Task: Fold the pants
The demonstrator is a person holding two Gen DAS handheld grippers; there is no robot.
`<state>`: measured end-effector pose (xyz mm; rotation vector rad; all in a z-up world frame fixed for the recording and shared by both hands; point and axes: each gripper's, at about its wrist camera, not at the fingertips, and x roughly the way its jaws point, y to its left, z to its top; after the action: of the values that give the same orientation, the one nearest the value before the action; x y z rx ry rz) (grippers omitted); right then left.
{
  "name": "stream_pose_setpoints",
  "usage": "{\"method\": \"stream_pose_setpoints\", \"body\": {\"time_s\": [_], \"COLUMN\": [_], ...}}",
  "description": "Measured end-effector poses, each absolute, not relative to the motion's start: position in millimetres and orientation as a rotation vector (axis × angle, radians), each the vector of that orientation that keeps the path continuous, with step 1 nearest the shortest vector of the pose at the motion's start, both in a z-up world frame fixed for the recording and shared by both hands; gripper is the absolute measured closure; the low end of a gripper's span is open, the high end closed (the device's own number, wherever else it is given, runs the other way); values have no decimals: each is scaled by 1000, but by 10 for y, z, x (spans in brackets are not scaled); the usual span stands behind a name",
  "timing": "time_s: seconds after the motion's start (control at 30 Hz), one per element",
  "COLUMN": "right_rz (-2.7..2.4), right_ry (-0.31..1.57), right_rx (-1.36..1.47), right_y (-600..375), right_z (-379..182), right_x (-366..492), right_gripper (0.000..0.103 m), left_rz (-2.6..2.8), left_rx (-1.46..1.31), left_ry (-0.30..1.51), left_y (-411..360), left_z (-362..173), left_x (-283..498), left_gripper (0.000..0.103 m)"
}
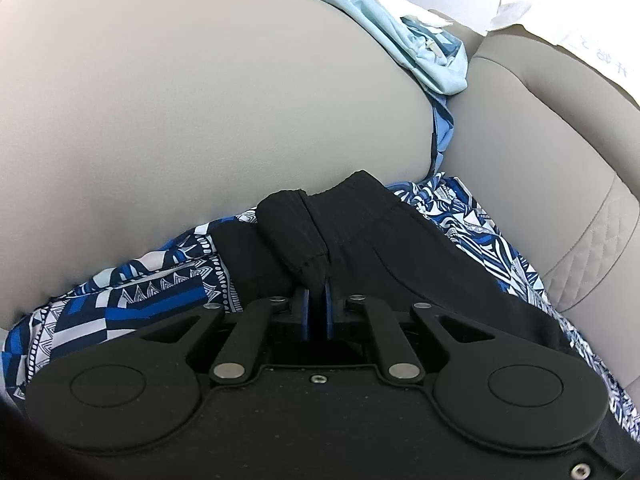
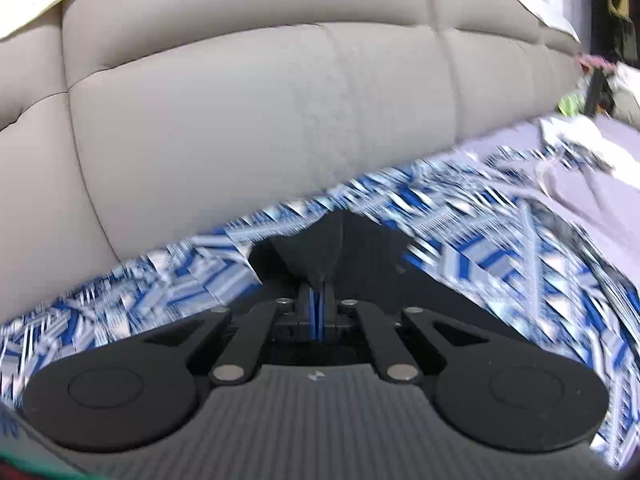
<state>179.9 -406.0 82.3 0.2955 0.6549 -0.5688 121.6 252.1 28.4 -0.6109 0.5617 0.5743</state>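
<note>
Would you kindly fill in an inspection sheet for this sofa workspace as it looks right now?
Surface: beige sofa covered by a blue patterned cloth.
Job's things: black pants lying on the cloth, bunched at both grips.
Clutter: light blue garment on the sofa; grey garment at far right.
Grippers: left gripper shut on the pants; right gripper shut on the pants.
Cables: nothing seen.
Surroundings: blurred, unclear items beyond the sofa's end.

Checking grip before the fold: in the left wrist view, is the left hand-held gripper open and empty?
No, the left hand-held gripper is shut on a bunched fold of the black pants.
</note>
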Motion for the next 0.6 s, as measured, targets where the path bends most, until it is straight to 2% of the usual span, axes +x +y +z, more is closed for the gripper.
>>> {"method": "stream_pose_setpoints", "body": {"time_s": [0.27,0.6], "right_rz": [-569,-589], "right_ry": [676,595], "right_rx": [416,423], "right_y": [-4093,-4079], "right_z": [409,177], "right_x": [683,337], "right_gripper": [99,99], "left_rz": [572,527], "left_rx": [-533,-469], "left_ry": [554,583], "left_y": [2558,2557], "left_z": [378,242], "left_x": [1114,1009], "left_gripper": [96,95]}}
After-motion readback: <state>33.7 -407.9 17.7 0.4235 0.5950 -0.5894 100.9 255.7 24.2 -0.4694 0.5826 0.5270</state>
